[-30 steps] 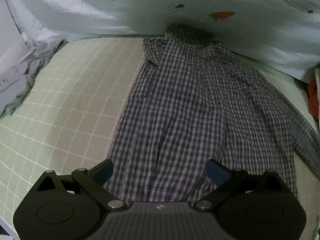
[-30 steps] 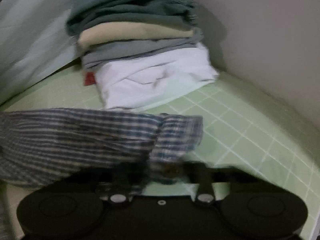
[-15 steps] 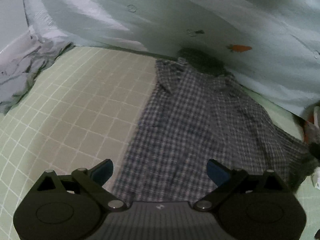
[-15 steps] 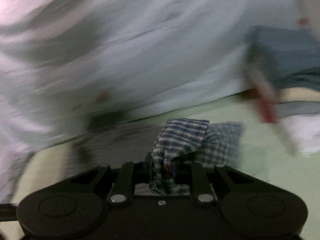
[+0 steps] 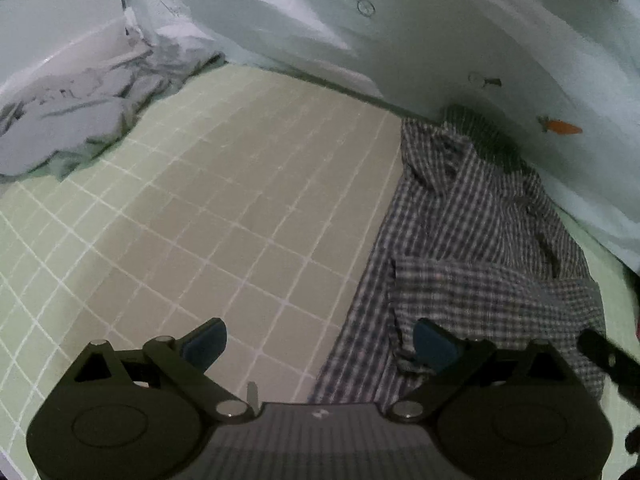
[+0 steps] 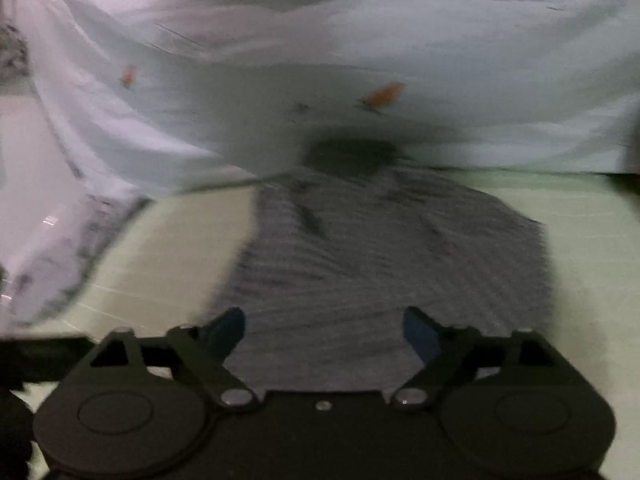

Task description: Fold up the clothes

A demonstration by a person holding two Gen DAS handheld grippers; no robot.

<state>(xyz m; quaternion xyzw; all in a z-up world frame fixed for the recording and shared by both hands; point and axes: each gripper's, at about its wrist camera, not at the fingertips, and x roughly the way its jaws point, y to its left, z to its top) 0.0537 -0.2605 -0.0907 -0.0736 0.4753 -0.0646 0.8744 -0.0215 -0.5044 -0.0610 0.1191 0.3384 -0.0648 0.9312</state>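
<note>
We see the right gripper (image 6: 323, 330) opening, its sleeve now dropped across the checked shirt (image 5: 480, 248). One fold looks done. The left gripper (image 5: 320, 344) hangs open, empty.

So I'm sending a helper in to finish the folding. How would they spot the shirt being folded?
Look at the pale green grid-lined bed sheet. At its far side, below the light blanket with a small orange carrot print, lies the checked shirt. It is the only dark, plaid piece; the crumpled cloth nearby is plain and pale.
</note>
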